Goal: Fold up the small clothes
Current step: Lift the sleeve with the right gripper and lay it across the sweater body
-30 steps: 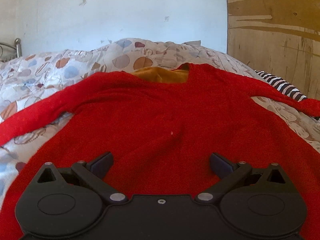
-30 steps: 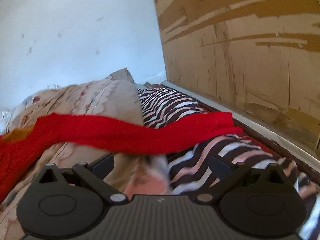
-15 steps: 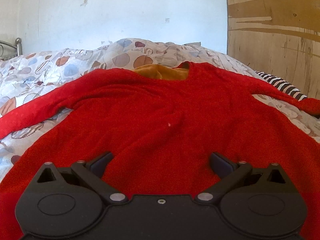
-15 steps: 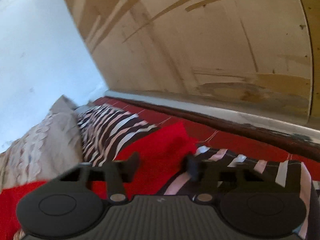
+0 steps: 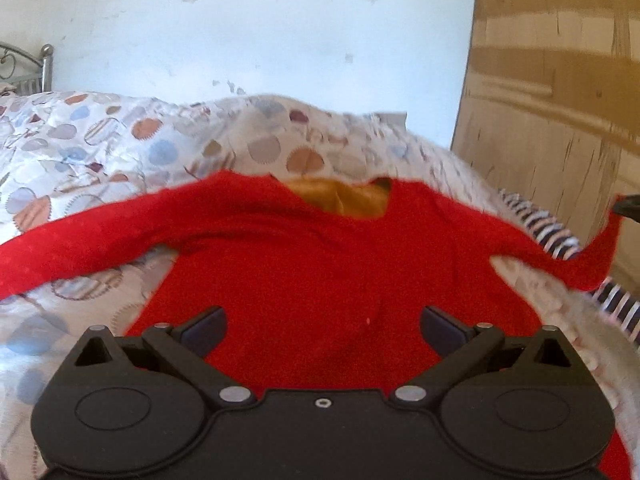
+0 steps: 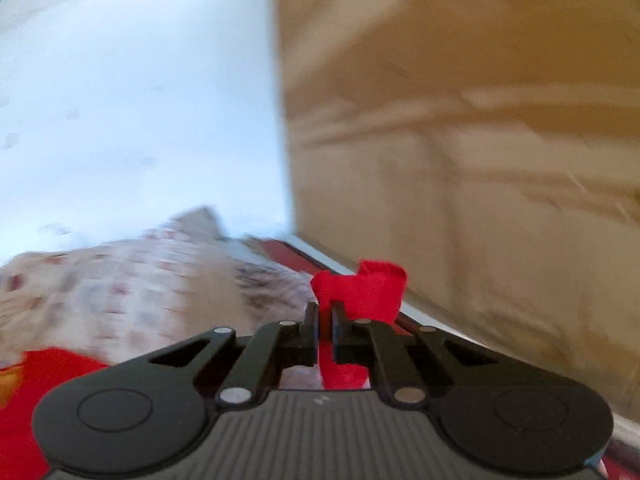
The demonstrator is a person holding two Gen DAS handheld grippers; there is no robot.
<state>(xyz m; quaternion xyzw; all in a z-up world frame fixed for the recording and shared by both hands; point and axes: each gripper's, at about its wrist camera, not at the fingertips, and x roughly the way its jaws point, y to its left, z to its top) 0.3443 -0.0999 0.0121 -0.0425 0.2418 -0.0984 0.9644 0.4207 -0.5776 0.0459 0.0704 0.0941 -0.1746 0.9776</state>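
A red knitted sweater (image 5: 320, 264) lies spread face up on a patterned quilt (image 5: 100, 148), its collar showing an orange lining (image 5: 344, 200). My left gripper (image 5: 322, 322) hovers open above the sweater's lower body, nothing between its fingers. The left sleeve (image 5: 72, 248) trails out to the left. The right sleeve (image 5: 596, 264) rises off the bed at the right edge, where a dark gripper tip (image 5: 628, 204) holds its cuff. In the right wrist view my right gripper (image 6: 325, 316) is shut on that red cuff (image 6: 360, 288), which bunches above the pads.
A zebra-striped cloth (image 5: 556, 236) lies under the right sleeve by a wooden panel (image 5: 560, 100). A pale wall (image 5: 260, 32) backs the bed. A metal bed frame (image 5: 36, 68) shows far left.
My right gripper closed on the end of the right sleeve and lifted it off the striped cloth. The left gripper rose and drew back, staying open.
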